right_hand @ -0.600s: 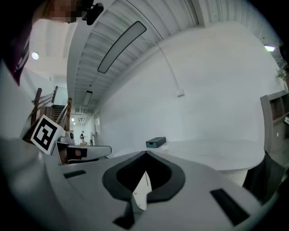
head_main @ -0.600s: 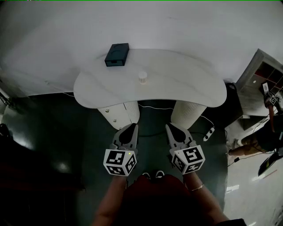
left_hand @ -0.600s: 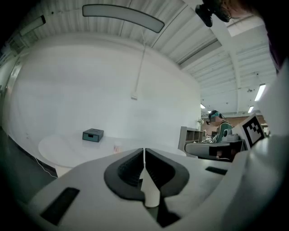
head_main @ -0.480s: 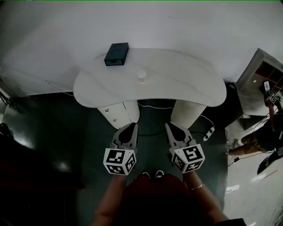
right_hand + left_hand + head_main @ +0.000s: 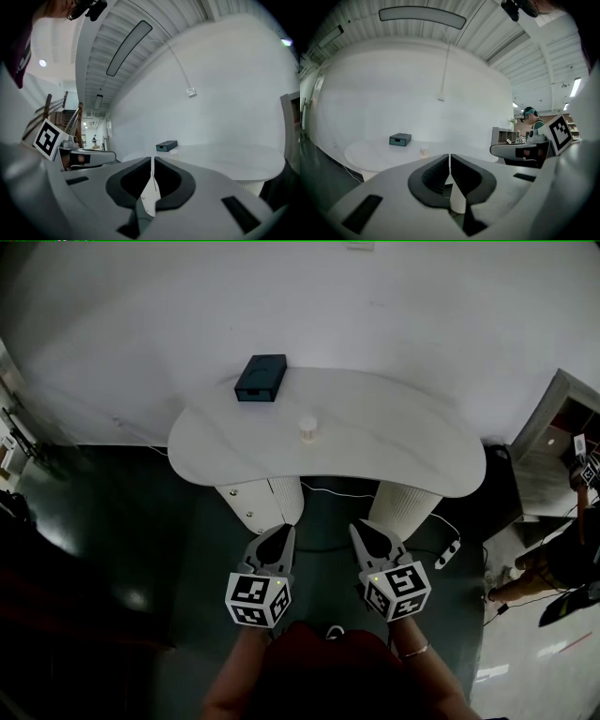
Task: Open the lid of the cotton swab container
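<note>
dark box (image 5: 261, 379) behind swab container (image 5: 307, 428) (standing apart) on white table (image 5: 403, 442).

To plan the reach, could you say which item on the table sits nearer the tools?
The small white cylindrical container; the dark teal rectangular box lies farther back, leftward.

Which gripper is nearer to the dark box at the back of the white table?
Left. The left gripper hangs short of the table, almost in line with the dark box at its far edge; the right gripper, equally short of the table, is offset further right.
</note>
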Tool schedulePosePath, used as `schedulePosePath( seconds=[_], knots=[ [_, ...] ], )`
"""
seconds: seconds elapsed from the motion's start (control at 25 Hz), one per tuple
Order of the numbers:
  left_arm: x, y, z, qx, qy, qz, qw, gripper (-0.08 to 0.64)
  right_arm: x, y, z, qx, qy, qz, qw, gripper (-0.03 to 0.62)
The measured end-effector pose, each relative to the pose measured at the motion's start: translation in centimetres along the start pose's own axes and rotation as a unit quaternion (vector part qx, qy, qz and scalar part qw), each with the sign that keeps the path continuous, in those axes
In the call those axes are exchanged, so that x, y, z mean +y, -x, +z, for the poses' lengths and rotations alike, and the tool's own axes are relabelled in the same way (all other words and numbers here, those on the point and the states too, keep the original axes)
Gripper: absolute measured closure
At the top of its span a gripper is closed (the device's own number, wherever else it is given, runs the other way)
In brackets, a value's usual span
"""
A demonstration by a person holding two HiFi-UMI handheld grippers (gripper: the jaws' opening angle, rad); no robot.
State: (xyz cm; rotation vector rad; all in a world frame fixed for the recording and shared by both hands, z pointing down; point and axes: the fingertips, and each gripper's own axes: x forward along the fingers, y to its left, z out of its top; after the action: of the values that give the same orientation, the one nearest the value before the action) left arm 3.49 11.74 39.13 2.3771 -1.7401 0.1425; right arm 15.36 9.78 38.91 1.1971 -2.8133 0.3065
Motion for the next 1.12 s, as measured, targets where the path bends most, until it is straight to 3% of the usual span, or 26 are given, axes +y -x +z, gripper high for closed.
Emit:
schedulePosePath(
  seconds=[0.2,0.72,0.88,1.12],
  knots=[
    [-0.8,-0.6,0.2,0.001,0.002,0.007,1.0,0.525,-0.4,0.2,0.3,-0.012,0.001,0.024,1.0,0.575],
    [0.0,-2.0,-0.3,0.019,0.009,0.016,0.9996,0.523,-1.8,-1.1,0.5,-0.021,-0.011,0.03,0.999,0.572],
    [1.1,-2.9,-0.8,0.026,0.013,0.019,0.9994,0.523,-1.9,-2.3,-0.2,0.0,-0.016,0.034,0.999,0.485],
    [3.0,-4.4,-1.6,0.031,0.03,0.017,0.9989,0.52,-2.4,-4.0,-1.3,0.025,-0.015,0.027,0.999,0.468]
  ],
)
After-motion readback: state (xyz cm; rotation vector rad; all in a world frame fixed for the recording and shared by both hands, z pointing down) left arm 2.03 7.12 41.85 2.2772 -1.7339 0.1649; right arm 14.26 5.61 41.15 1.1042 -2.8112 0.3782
